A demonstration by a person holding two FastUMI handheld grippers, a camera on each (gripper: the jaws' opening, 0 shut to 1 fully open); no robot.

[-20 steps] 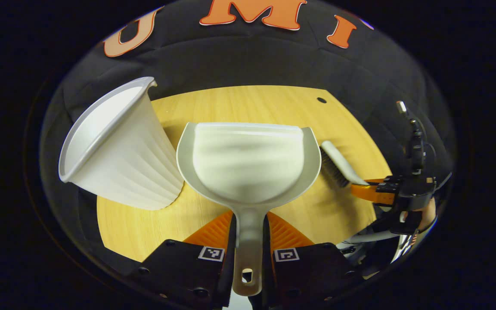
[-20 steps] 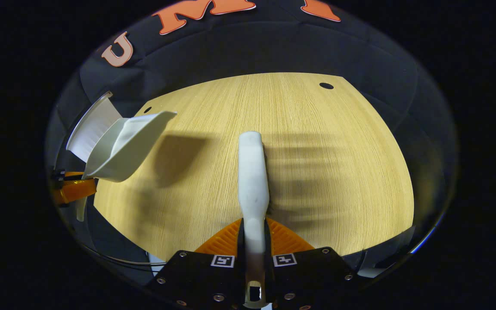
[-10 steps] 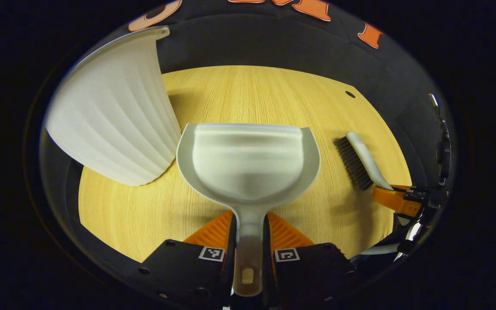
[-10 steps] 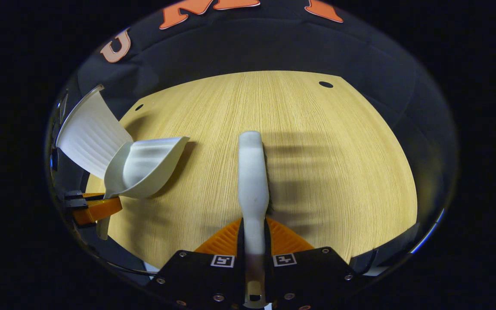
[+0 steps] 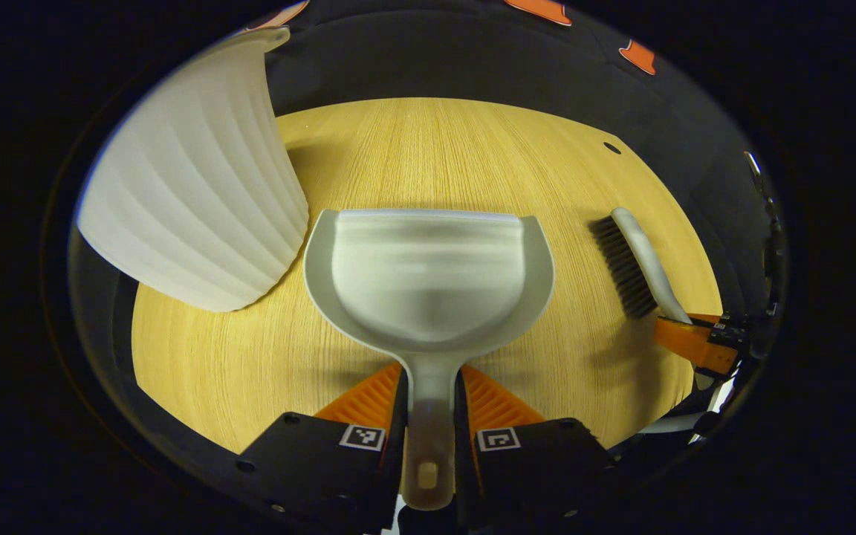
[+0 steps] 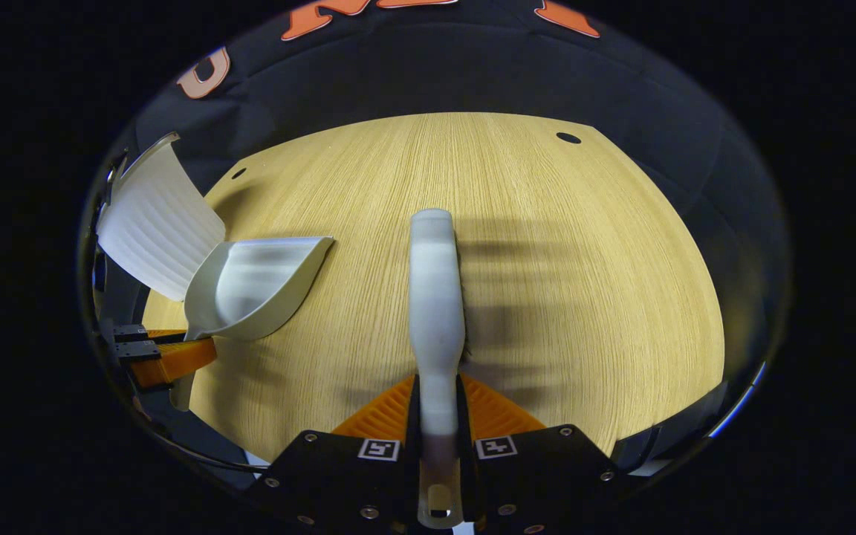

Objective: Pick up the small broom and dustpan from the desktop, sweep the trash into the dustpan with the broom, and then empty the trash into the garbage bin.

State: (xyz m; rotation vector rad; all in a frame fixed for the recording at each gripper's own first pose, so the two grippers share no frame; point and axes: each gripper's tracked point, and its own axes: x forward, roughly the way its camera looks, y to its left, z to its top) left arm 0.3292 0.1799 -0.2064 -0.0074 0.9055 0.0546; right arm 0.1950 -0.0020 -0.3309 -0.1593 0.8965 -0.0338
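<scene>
Fingers of the left gripper [image 5: 428, 416] are clamped on the handle of the grey dustpan [image 5: 428, 279], whose pan looks empty and sits low over the wooden desktop [image 5: 428, 148] just right of the white ribbed garbage bin [image 5: 190, 200]. The right gripper [image 6: 437, 416] is likewise closed on the small broom [image 6: 435, 297], well right of the bin. Judging by the trash-free desktop, pickup, sweeping and emptying look done; nothing appears left.

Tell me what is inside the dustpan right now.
The dustpan, gripped by the left claw, shows a bare pale scoop with no trash in it. The desktop directly beneath it is covered.
</scene>
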